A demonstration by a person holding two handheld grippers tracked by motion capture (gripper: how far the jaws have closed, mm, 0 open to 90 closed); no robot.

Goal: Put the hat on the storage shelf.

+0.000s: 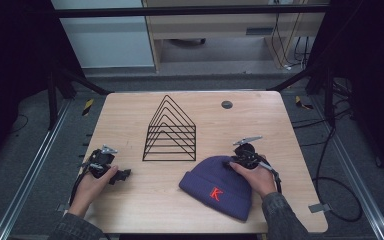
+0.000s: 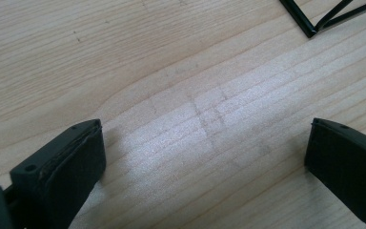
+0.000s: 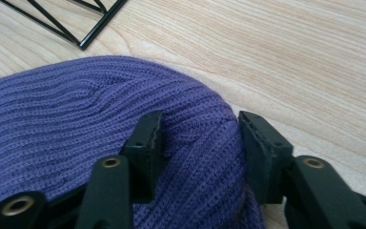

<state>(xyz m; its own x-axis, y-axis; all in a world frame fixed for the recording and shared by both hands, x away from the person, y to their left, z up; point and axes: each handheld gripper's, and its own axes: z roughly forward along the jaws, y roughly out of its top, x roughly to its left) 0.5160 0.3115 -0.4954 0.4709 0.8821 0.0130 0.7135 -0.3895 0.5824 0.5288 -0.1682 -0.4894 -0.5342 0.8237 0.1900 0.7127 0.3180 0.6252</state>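
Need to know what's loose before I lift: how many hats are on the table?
1. A purple knit beanie with a red K lies on the table's near right part, right of the black wire rack. The right tongs close around a fold of it.

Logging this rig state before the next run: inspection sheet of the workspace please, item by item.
Surface: light wooden table, bare wood between the things; a small dark round disc near its far edge.
Job's things: purple knit beanie with a red K, lying flat at the near right; black wire rack upright at the middle, apart from the beanie.
Clutter: nothing seen.
Grippers: left gripper open over bare wood, holding nothing; right gripper with its jaws on either side of a fold at the beanie's edge, closed onto the knit.
Cables: one trails from each gripper; more lie on the floor to the right.
Surroundings: dark frame bars, grey floor, pale cabinets behind.
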